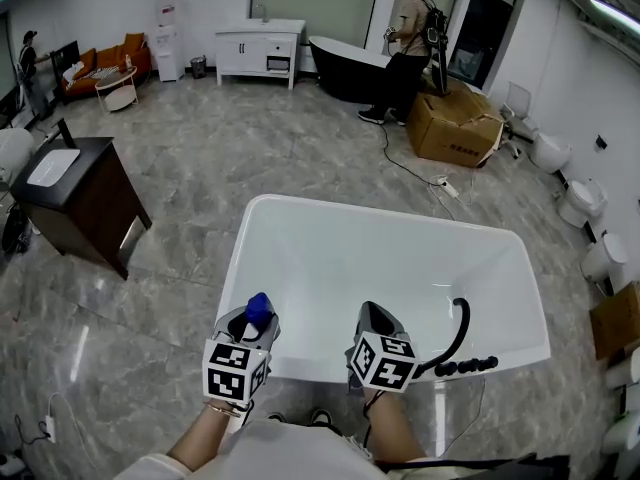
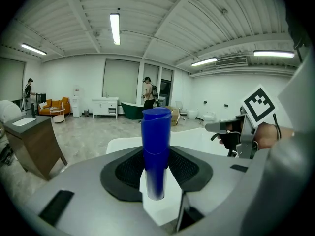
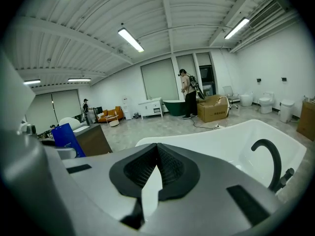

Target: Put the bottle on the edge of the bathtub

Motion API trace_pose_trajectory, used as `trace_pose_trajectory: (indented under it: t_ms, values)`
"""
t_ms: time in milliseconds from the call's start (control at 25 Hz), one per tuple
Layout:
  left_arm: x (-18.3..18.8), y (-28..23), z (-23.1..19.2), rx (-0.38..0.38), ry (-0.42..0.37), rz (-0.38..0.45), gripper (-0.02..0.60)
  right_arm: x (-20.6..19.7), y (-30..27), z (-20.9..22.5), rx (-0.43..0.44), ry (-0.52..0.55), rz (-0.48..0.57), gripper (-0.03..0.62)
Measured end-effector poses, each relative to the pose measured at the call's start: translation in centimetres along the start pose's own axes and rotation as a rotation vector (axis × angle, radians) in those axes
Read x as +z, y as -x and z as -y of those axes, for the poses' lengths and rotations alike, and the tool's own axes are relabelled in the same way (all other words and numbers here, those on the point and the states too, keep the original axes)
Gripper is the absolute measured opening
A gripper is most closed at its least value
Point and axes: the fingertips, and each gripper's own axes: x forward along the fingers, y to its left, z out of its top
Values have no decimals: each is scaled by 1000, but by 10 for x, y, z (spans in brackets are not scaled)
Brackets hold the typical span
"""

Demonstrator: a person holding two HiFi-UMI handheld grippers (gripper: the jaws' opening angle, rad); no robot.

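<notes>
A: Left claw (image 2: pixel 156 167)?
B: Clamped on the blue bottle (image 2: pixel 156 146). Pads grip both sides of its lower half, bottle upright, cap end up.
A: Where is that in the head view?
B: Over the near left part of the white bathtub (image 1: pixel 300 220), by the near rim. Can't tell if the base touches the rim.
A: Right claw (image 3: pixel 156 149)?
B: Tips together, nothing between them. Just right of the left one, also at the near rim, pointing into the tub.
A: Anything beside it?
B: Black curved faucet (image 1: pixel 459 326) at the near right corner of the rim, black knobs next to it.
A: Background?
B: Person (image 1: pixel 408 48) standing between a dark tub (image 1: pixel 340 68) and a cardboard box (image 1: pixel 455 123), well apart from all this.
</notes>
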Motion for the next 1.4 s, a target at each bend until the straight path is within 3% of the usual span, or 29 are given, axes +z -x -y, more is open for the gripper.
trace_pose_trajectory:
  t_ms: [200, 600, 1000, 1400]
  values:
    - [-7, 0, 0, 44, 34, -20, 165, -11, -3, 4, 32, -4, -36, 26]
    - [-35, -4, 20, 6, 46, -79, 166, -36, 10, 34, -25, -53, -91, 26]
    - [-57, -14, 49, -96, 19, -140, 166, -58, 31, 51, -90, -84, -129, 26]
    - [-66, -27, 97, -228, -30, -165, 166, -74, 78, 93, -218, -144, -113, 26]
